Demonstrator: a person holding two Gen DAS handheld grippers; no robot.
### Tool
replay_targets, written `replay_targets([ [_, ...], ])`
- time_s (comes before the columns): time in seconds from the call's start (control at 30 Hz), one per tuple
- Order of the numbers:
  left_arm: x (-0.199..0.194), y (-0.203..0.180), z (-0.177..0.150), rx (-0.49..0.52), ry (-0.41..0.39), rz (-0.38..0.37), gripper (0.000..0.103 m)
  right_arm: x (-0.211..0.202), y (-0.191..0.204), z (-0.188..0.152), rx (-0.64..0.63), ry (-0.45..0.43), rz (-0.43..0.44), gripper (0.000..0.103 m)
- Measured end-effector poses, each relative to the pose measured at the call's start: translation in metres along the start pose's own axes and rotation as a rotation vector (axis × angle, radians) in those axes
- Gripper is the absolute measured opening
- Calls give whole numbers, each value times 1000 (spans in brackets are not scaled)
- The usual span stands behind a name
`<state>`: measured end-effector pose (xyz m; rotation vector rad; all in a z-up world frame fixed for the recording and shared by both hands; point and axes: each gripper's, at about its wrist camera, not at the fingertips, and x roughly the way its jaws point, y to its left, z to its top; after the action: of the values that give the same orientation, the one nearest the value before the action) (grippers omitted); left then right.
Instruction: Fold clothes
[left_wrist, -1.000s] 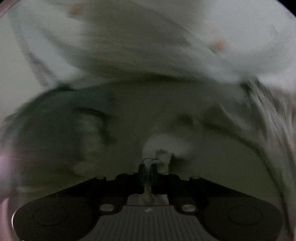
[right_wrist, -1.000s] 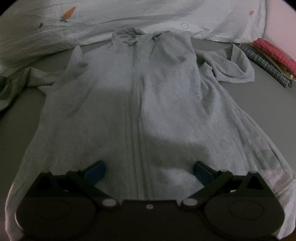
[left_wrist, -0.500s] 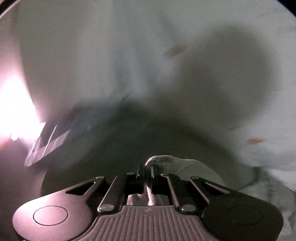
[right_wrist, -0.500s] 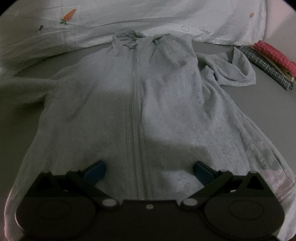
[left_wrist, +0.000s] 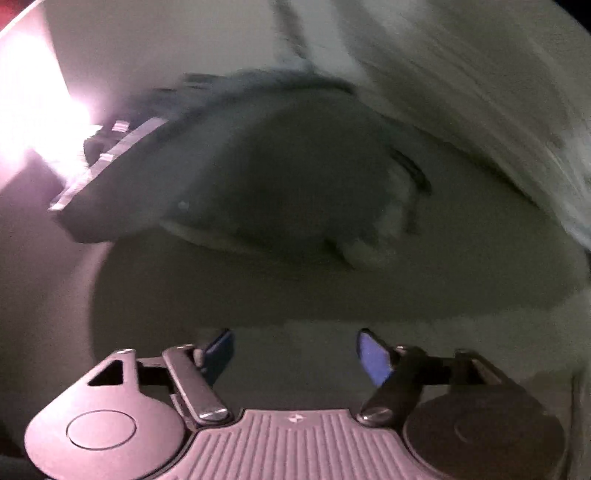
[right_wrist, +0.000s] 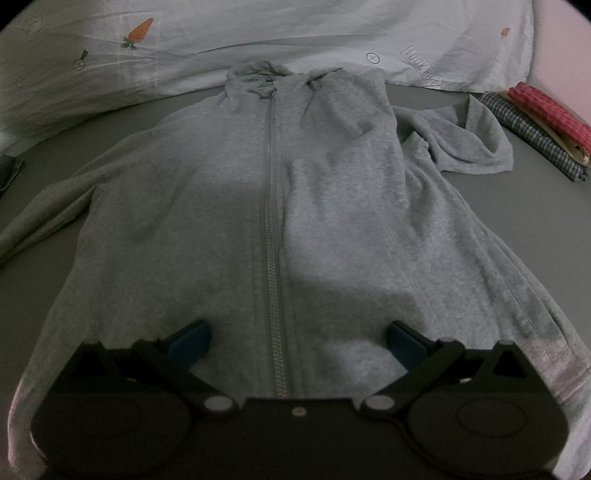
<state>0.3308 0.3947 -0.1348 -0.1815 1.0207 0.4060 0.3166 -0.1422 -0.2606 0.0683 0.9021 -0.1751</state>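
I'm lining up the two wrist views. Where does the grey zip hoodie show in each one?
Left wrist: not clearly in it; the blurred picture shows the open left gripper over grey bed surface.
Right wrist: grey zip hoodie fills the centre, lying flat, zipper running up from the open right gripper.
Shared landmark: the pale carrot-print bedding, a blurred band upper right in the left view.

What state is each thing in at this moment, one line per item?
Left gripper: open, holding nothing.
Right gripper: open, above the hoodie's hem, holding nothing.
Grey hoodie: lying flat, front up, not yet folded.
Zipper: closed along its visible length.
Sleeve: bunched up beside the body.
Checked cloth: folded, lying apart from the hoodie.
Red cloth: folded, resting on the checked cloth.
Carrot-print bedding: rumpled behind the hood.
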Motion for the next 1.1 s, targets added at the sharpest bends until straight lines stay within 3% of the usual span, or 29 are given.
replay_targets([
  [0.1,7,-13,-15,77,10,-31,81,-1,1,-1,0,-2,0,103],
  [0.17,11,-11,-25,61,-15,24,84,-1,2,-2,2,-4,0,103],
  [0.27,19,6,-34,-43,-54,57,93,0,3,-1,4,-6,-1,103],
  [0.33,34,17,-33,-90,-36,53,94,0,3,-1,4,-7,-1,103],
  [0.47,51,39,-39,-154,-25,1,99,0,3,-1,5,-7,-2,103],
  [0.57,56,40,-44,-202,-74,-13,98,0,3,0,5,-8,-2,103],
  [0.63,55,31,-44,-188,-118,11,77,1,3,0,6,-9,-3,103],
  [0.7,47,19,-41,-174,-161,21,28,1,4,0,8,-11,-5,103],
  [0.73,42,14,-39,-167,-183,21,21,1,4,0,9,-13,-5,103],
  [0.83,2,-14,-23,-65,-321,72,17,0,6,-1,11,-16,-8,103],
  [0.9,-40,-21,-7,-71,-410,50,17,0,6,-1,13,-17,-10,103],
  [1.03,-140,-8,31,-248,-538,-147,16,1,8,-1,17,-21,-12,103],
  [1.1,-173,-2,40,-264,-584,-206,16,1,8,-1,18,-23,-13,103],
])
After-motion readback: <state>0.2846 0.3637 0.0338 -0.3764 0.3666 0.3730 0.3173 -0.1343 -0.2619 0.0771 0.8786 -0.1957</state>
